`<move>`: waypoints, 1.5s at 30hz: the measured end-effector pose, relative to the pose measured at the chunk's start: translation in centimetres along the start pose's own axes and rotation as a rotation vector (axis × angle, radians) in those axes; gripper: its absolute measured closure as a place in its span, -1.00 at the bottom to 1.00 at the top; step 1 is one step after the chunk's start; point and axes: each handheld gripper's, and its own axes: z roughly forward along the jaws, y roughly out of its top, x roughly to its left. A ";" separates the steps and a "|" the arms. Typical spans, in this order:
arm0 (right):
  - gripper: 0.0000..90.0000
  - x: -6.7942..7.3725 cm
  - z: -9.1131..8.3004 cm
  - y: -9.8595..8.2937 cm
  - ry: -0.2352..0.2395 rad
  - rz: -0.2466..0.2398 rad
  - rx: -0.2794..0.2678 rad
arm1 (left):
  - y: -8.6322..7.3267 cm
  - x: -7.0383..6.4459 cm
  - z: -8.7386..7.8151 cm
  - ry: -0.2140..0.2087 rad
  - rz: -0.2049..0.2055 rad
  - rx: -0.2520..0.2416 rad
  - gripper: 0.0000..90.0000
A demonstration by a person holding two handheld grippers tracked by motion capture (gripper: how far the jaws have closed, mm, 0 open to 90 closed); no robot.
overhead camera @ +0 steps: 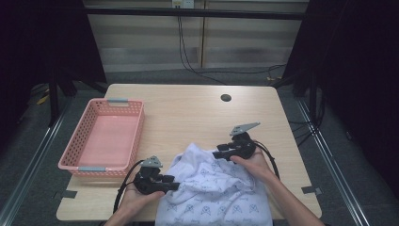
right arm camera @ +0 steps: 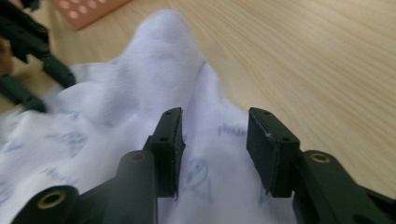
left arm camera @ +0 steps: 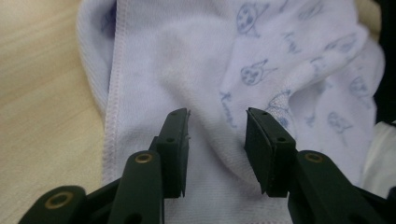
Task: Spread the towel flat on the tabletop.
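A white cloth with a pale blue print [overhead camera: 211, 188] lies bunched at the table's near edge and hangs over it. My left gripper [overhead camera: 173, 182] is at the cloth's left edge, open, with a fold of the hemmed fabric [left arm camera: 205, 84] lying between its jaws. My right gripper [overhead camera: 217, 154] is at the cloth's upper right, open too, its jaws straddling a raised ridge of cloth [right arm camera: 187, 93]. In the right gripper view the other gripper [right arm camera: 28, 51] shows at the far left.
A pink plastic basket [overhead camera: 136, 127] sits empty on the left of the wooden table [overhead camera: 197, 113]. A round cable hole [overhead camera: 226, 98] is near the far edge. Cables trail on the floor beyond the table.
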 end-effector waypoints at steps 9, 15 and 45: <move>0.96 0.4 -0.7 -0.1 -0.044 -0.001 -0.091 | 0.2 0.4 -0.2 -0.002 0.002 -0.008 0.92; 0.97 0.9 -5.6 -0.5 -0.065 -0.010 -0.164 | 0.4 0.4 -0.6 0.017 0.004 -0.028 0.93; 0.57 1.9 -11.1 -6.3 -0.131 0.014 -0.140 | 1.0 2.6 -0.5 0.053 -0.091 -0.086 0.35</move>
